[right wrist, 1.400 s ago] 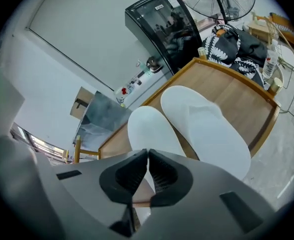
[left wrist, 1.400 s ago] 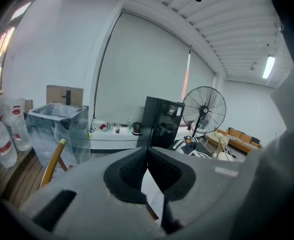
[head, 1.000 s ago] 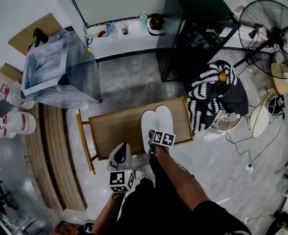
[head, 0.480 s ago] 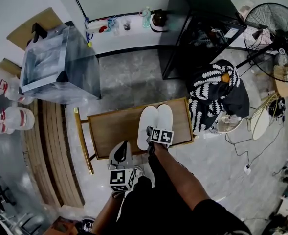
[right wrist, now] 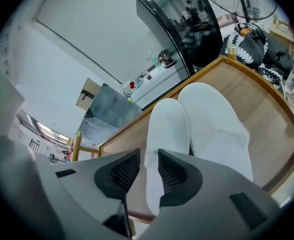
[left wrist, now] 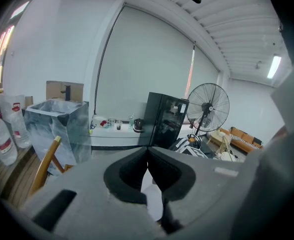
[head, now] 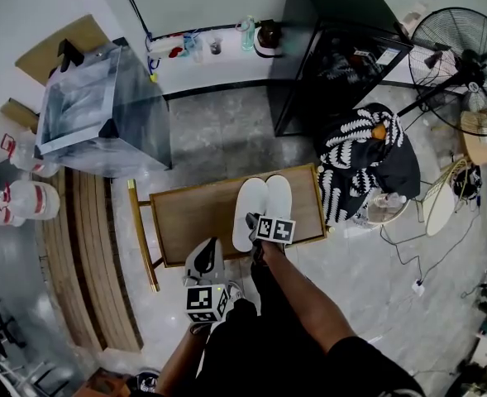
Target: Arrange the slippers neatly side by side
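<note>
Two white slippers lie side by side on the wooden table [head: 193, 222], toes pointing away from me: the left slipper [head: 247, 209] [right wrist: 166, 129] and the right slipper [head: 280, 198] [right wrist: 214, 124]. My right gripper [head: 255, 222] [right wrist: 147, 159] is at the left slipper's heel. Its jaws have just been opening and now stand apart, with the slipper's heel edge in the gap and the pads off it. My left gripper [head: 203, 256] [left wrist: 147, 158] hovers at the table's near edge, left of the slippers, shut on nothing.
Behind the table stands a black glass-door cabinet [head: 334, 48], with a pedestal fan [head: 462, 48] at the right. A striped cloth [head: 367, 155] lies heaped by the table's right end. At the left are a plastic-wrapped box [head: 94, 114] and water bottles [head: 20, 205].
The left slipper has swung in to lie parallel against the right one. The right gripper stays at its heel. The left gripper has not moved.
</note>
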A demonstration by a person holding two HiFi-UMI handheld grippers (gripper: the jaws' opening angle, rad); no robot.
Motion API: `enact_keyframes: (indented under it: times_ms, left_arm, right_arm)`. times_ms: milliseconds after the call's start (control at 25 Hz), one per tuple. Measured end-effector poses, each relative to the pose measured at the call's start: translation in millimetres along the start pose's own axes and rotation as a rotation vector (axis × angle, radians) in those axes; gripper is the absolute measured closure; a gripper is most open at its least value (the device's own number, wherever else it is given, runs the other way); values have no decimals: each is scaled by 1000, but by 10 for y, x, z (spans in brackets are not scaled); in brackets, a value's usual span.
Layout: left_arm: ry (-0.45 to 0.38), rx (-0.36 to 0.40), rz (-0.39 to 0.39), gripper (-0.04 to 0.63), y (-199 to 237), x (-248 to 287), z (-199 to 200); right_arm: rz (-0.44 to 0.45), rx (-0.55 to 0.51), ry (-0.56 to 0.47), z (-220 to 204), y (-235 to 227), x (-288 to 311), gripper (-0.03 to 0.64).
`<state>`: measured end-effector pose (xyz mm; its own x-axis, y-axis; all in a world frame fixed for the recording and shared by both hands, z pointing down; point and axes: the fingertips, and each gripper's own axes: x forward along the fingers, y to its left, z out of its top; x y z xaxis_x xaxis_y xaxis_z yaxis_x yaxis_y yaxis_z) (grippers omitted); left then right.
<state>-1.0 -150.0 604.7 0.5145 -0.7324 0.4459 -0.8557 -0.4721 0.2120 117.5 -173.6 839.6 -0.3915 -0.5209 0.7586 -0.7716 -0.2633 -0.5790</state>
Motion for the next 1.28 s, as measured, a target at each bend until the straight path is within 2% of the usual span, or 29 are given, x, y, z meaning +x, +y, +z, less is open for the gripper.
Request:
enact_keyframes:
  times_ms: [120, 440, 560, 800, 1080, 1280]
  left_arm:
    - [-10, -1, -9, 578, -36, -62, 12]
    - [-52, 6, -25, 580, -159, -291, 101]
    - [-71, 11, -33, 578, -191, -398, 135]
    - [-104, 19, -50, 580, -296, -648, 184]
    - [-156, 38, -80, 578, -445, -1018, 244]
    - [-199, 58, -98, 580, -540, -1398, 293]
  right_arm:
    - [1, -14, -17, 14, 30, -107, 517]
    - [-2, -51, -97, 125, 58, -581, 517]
    - [-6, -84, -138, 150, 84, -820, 541]
    - [-19, -200, -231, 120, 236, -1400, 589]
    - [-29, -390, -369, 46, 631, -2063, 601]
    - [-37, -480, -465, -167, 928, -2547, 603]
